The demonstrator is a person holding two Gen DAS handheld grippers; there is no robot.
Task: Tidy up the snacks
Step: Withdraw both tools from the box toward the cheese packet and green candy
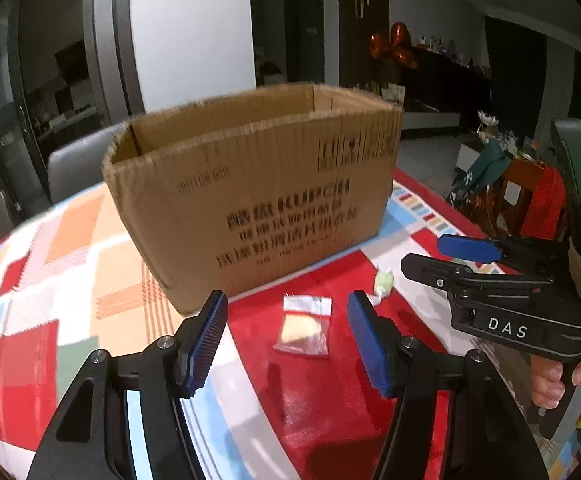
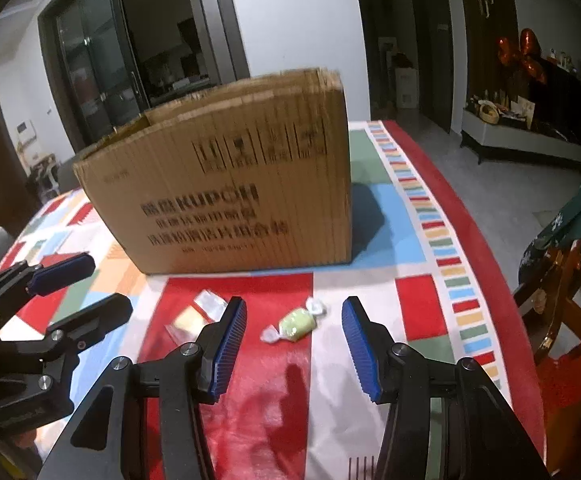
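Both claws are wide open and empty: the right gripper point(image 2: 293, 344) lines up on the green wrapped candy point(image 2: 295, 323) just ahead, long axis lying crosswise, while the left gripper point(image 1: 287, 340) faces the clear packet point(image 1: 305, 330), both near the cardboard box point(image 2: 226, 184).

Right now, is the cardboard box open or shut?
Open: the cardboard box shows no closed flaps on top, and its inner walls are visible. Contents cannot be seen.

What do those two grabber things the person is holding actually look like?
Both are black plastic frames with two fingers tipped by ribbed blue pads. The right gripper bears white "DAS" lettering, a green light and cord wrapped round its handle. The left gripper looks the same build.
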